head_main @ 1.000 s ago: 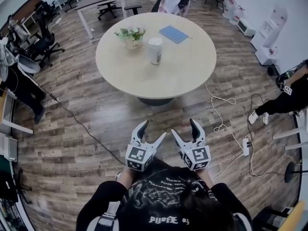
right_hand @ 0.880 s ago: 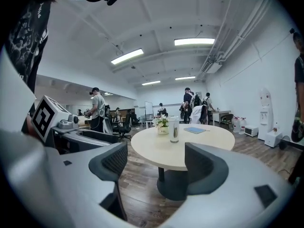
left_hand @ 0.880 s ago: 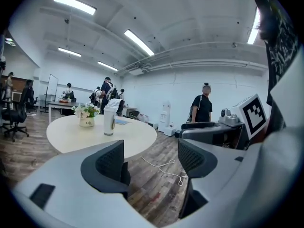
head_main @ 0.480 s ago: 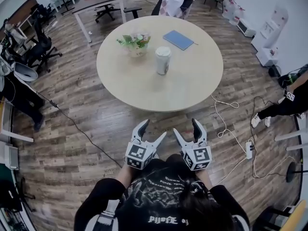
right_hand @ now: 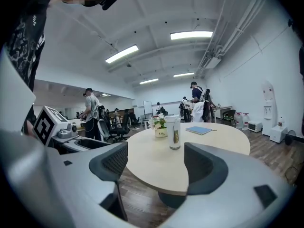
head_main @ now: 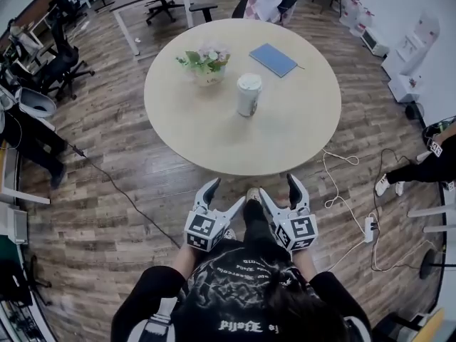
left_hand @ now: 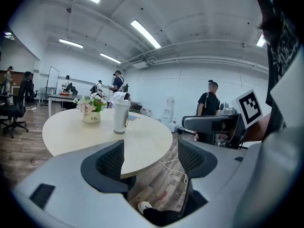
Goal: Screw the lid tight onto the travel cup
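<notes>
1. Surface and room. The room is an open office with a wood-plank floor [head_main: 107,191]. Office chairs [head_main: 68,63] stand at the left. A round, pale wooden table [head_main: 285,123] occupies the centre on a single dark base. White cables and a power strip [head_main: 369,225] lie on the floor at the right.

2. Items on the table, left to right: a flower pot [head_main: 206,64], the travel cup [head_main: 248,95] and a flat blue notebook [head_main: 273,59]. The cup stands upright near the table's middle, just right of the pot, with its lid [head_main: 249,82] seated on top.

3. Writing. The pot carries small print that appears to read "Life". A narrow vertical mark runs down the cup's side; it cannot be read. Each gripper's cube bears black-and-white square markers.

4. Cup relative to the grippers. The left gripper [head_main: 228,191] and the right gripper [head_main: 277,185] are held side by side off the table's near edge, above the floor. Both point toward the table. The cup is well apart from both, with bare tabletop between. Both grippers are released: the jaws stand wide apart and no object sits between the pads.
</notes>
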A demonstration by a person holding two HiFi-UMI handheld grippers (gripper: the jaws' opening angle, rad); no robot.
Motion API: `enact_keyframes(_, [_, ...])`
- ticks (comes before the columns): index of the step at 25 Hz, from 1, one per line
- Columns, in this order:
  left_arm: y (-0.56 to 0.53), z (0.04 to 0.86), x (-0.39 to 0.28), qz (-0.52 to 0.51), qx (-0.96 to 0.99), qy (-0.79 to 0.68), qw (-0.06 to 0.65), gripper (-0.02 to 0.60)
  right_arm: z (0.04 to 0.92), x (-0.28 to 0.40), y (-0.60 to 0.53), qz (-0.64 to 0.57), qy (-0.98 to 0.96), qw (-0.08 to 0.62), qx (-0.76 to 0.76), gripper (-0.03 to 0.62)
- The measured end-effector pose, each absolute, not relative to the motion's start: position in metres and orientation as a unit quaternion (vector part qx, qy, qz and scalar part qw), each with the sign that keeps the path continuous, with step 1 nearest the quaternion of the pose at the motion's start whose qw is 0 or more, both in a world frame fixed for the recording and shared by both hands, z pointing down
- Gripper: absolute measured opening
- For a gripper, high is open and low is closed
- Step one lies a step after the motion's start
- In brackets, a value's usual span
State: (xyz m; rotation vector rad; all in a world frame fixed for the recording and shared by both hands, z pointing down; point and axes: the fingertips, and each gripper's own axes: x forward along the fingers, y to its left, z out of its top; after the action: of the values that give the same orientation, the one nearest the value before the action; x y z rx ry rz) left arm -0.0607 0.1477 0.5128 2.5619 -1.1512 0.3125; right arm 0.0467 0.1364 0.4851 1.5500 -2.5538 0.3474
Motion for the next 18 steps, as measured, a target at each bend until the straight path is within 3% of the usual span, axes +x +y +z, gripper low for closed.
enact_keyframes(18, [-0.042, 0.523, -0.046, 0.112, 0.824, -0.522, 0.187, 0.368, 0.49, 0.064, -0.08, 0.118, -0.907, 0.092, 0.393, 0.351])
